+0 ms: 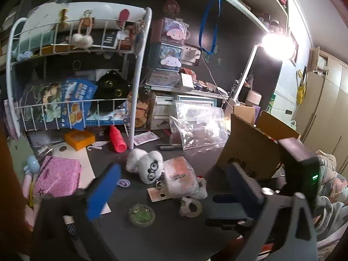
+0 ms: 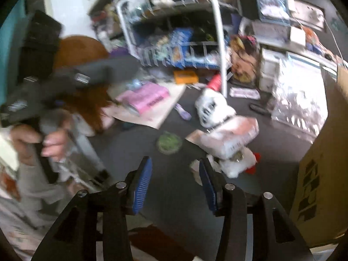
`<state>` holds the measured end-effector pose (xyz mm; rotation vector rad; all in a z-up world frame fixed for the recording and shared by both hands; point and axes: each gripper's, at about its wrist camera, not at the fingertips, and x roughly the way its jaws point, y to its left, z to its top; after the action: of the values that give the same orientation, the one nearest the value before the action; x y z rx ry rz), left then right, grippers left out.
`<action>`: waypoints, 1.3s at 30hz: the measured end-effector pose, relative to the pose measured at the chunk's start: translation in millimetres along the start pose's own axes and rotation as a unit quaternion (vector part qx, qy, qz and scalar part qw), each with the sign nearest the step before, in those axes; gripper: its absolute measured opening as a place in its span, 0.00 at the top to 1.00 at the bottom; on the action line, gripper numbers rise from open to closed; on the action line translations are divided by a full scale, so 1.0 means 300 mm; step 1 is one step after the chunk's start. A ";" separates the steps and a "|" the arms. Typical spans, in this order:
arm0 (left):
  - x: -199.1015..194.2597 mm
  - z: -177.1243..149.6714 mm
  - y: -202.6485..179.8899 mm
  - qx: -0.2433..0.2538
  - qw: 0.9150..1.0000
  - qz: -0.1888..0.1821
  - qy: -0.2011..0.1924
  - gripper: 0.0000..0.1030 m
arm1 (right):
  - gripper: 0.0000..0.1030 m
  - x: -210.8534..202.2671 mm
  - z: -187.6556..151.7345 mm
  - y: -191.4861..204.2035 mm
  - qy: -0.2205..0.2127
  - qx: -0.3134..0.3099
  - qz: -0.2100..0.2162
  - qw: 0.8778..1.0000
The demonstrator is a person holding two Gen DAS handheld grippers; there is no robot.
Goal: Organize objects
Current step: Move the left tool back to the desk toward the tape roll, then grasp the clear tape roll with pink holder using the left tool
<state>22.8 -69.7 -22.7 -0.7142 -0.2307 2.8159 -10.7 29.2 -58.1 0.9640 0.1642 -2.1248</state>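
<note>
Above the cluttered desk [image 1: 174, 228], left tongs [image 1: 171, 187] spread wide, right tongs [image 2: 175, 184] tilted down, parted, both empty.

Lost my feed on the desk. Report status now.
Left claw wide open, empty. Right claw open, empty, above bare desk. White plush and pink packet lie untouched mid-desk. Green dish and tape roll lie closest.

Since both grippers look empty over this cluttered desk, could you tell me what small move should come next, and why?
Probably ease the right gripper forward to the translucent tape roll by its right fingertip. Its jaws stand apart with nothing between them, and the roll lies loose on the dark desk, nearer than the round green dish.
</note>
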 end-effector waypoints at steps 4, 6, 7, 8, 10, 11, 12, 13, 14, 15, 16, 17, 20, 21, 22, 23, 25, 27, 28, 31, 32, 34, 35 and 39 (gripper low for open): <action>-0.003 -0.051 0.023 -0.003 1.000 0.002 -0.018 0.01 | 0.58 0.097 -0.052 -0.037 0.020 -0.001 -0.050 0.999; -0.002 -0.069 0.032 -0.005 1.000 0.011 -0.025 0.01 | 0.58 0.132 -0.069 -0.053 0.029 -0.001 -0.063 0.998; 0.001 -0.079 0.036 -0.005 1.000 0.015 -0.027 0.01 | 0.58 0.149 -0.076 -0.064 0.034 0.002 -0.065 0.997; 0.003 -0.086 0.038 -0.006 0.999 0.018 -0.026 0.01 | 0.58 0.162 -0.081 -0.071 0.036 0.003 -0.068 0.997; 0.014 -0.102 0.046 -0.012 0.999 0.029 -0.017 0.01 | 0.57 0.182 -0.085 -0.077 0.036 0.001 -0.077 0.996; 0.020 -0.108 0.051 -0.014 0.999 0.030 -0.012 0.01 | 0.57 0.182 -0.084 -0.075 0.031 -0.003 -0.083 0.996; 0.025 -0.113 0.053 -0.015 0.999 0.030 -0.005 0.01 | 0.57 0.186 -0.082 -0.074 0.028 -0.010 -0.091 0.995; 0.030 -0.117 0.054 -0.014 0.999 0.028 0.001 0.01 | 0.57 0.192 -0.080 -0.072 0.028 -0.014 -0.094 0.995; 0.038 -0.122 0.055 -0.013 0.999 0.027 0.013 0.01 | 0.57 0.197 -0.081 -0.071 0.027 -0.017 -0.096 0.995; 0.045 -0.125 0.057 -0.014 0.999 0.026 0.022 0.01 | 0.57 0.200 -0.082 -0.068 0.026 -0.021 -0.096 0.995; 0.053 -0.128 0.060 -0.017 0.999 0.023 0.032 0.01 | 0.57 0.203 -0.082 -0.063 0.024 -0.027 -0.096 0.995; 0.059 -0.132 0.066 -0.024 0.999 0.016 0.042 0.01 | 0.57 0.205 -0.083 -0.057 0.023 -0.033 -0.098 0.994; 0.065 -0.138 0.073 -0.036 0.998 -0.002 0.052 0.01 | 0.64 0.209 -0.087 -0.038 0.019 -0.051 -0.105 0.993; 0.067 -0.139 0.073 -0.040 0.998 -0.009 0.057 0.01 | 0.64 0.208 -0.088 -0.034 0.019 -0.054 -0.103 0.993; 0.070 -0.141 0.073 -0.042 0.997 -0.014 0.061 0.01 | 0.64 0.210 -0.087 -0.032 0.018 -0.055 -0.103 0.993; 0.073 -0.141 0.073 -0.041 0.997 -0.017 0.065 0.01 | 0.64 0.210 -0.088 -0.027 0.017 -0.060 -0.105 0.993; 0.080 -0.144 0.069 -0.039 0.996 -0.022 0.073 0.01 | 0.64 0.205 -0.091 -0.022 0.014 -0.066 -0.105 0.992; 0.088 -0.143 0.064 -0.039 0.996 -0.030 0.080 0.01 | 0.64 0.195 -0.089 -0.018 0.011 -0.068 -0.098 0.993; 0.093 -0.142 0.060 -0.040 0.995 -0.038 0.085 0.02 | 0.64 0.187 -0.087 -0.013 0.008 -0.072 -0.094 0.993; 0.106 -0.130 0.053 -0.043 0.992 -0.062 0.097 0.08 | 0.64 0.154 -0.073 0.008 -0.002 -0.088 -0.086 0.992; 0.110 -0.122 0.049 -0.042 0.992 -0.067 0.101 0.08 | 0.64 0.140 -0.065 0.015 -0.006 -0.093 -0.081 0.992; 0.117 -0.108 0.035 -0.036 0.991 -0.076 0.108 0.15 | 0.64 0.113 -0.047 0.030 -0.013 -0.104 -0.074 0.992; 0.121 -0.095 0.023 -0.030 0.990 -0.081 0.113 0.22 | 0.64 0.100 -0.038 0.039 -0.017 -0.111 -0.072 0.991; 0.131 -0.053 -0.018 -0.011 0.988 -0.089 0.127 0.35 | 0.64 0.035 0.010 0.076 -0.036 -0.141 -0.071 0.987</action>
<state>-2.2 -52.9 -52.9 -0.9935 -0.2655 2.5280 -0.7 5.9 -58.9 0.7265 0.4961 -2.1872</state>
